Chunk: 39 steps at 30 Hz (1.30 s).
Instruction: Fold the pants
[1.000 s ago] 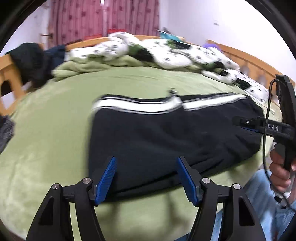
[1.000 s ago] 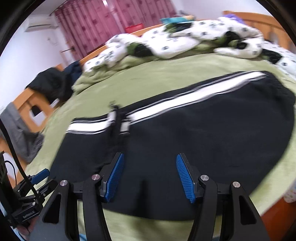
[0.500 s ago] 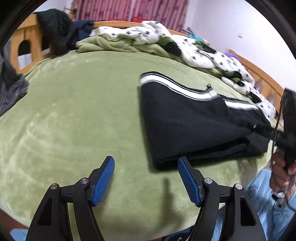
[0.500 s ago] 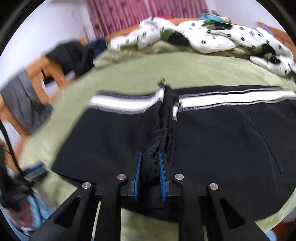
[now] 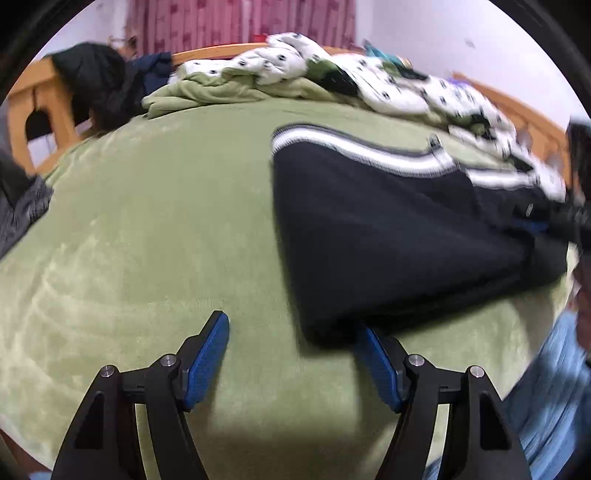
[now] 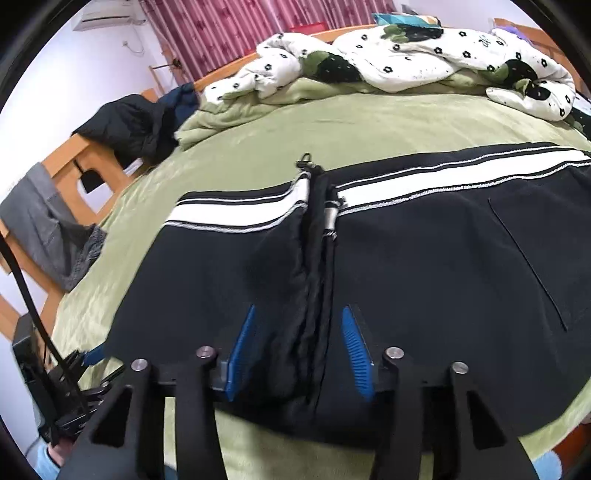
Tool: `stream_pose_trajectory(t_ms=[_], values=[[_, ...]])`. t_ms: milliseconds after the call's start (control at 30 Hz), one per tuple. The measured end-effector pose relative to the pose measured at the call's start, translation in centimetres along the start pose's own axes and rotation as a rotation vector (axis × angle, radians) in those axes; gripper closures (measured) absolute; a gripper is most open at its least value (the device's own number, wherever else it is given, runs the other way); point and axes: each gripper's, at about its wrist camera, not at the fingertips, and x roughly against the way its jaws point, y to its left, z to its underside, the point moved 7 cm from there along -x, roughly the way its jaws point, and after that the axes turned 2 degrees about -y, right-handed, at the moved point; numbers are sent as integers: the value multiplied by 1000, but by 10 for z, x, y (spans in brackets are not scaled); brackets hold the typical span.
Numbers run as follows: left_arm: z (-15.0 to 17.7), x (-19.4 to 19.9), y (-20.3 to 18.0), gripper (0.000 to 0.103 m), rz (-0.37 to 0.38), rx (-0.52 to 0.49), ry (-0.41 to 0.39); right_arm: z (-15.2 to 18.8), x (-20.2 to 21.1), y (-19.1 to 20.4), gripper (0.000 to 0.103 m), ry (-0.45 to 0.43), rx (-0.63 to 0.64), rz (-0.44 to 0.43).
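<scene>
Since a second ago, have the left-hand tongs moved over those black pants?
Yes. The left tongs have slid left, off the black pants. Earlier both fingers framed dark cloth; now they stand over bare green blanket at the pants' near left corner.

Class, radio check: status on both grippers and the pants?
Left gripper open over green blanket, at pants' corner. Right gripper opening, bunched fabric between pads. Black pants folded flat. Nothing in the way.

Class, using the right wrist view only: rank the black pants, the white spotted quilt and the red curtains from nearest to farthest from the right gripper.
1. black pants: directly under the right gripper, a bunched ridge of cloth between its opening jaws.
2. white spotted quilt: heaped along the far side of the bed.
3. red curtains: behind the bed, upper middle.
</scene>
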Motion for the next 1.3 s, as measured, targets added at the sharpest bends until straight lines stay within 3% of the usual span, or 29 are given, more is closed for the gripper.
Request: stream_pose_trajectory(t_ms=[133,233,300,400,500,567,767,900,1067,1233,1300], values=[[-6,-7,6,34,-16,37,-10,1,-40,-9,50,69,-50,-11],[-4,-7,6,34,3,48,-15,-3,-49,-3,50,50,-2,2],[-3,-8,7,34,5,55,-30,-4,-52,5,81,59,35,-20],[-1,-11,4,34,-12,52,-43,-12,-40,-4,88,19,-8,-58],[-1,-8,-1,34,-34,35,-57,-27,-16,-20,89,-48,-55,-52],[-2,-6,-5,34,-1,44,-55,-35,-7,-30,89,-69,-50,-23],[-1,-10,-13,34,-5,32,-24,-21,-32,-51,88,7,-17,31],[2,1,-10,34,10,9,-5,-17,-32,-50,82,14,6,62],[-6,35,-14,34,84,-26,-76,-14,19,-51,73,-58,27,131],[-43,17,-24,34,47,-6,-75,9,32,-50,73,-79,114,211],[-44,-5,-27,34,35,3,-23,19,25,-55,74,-57,109,217]])
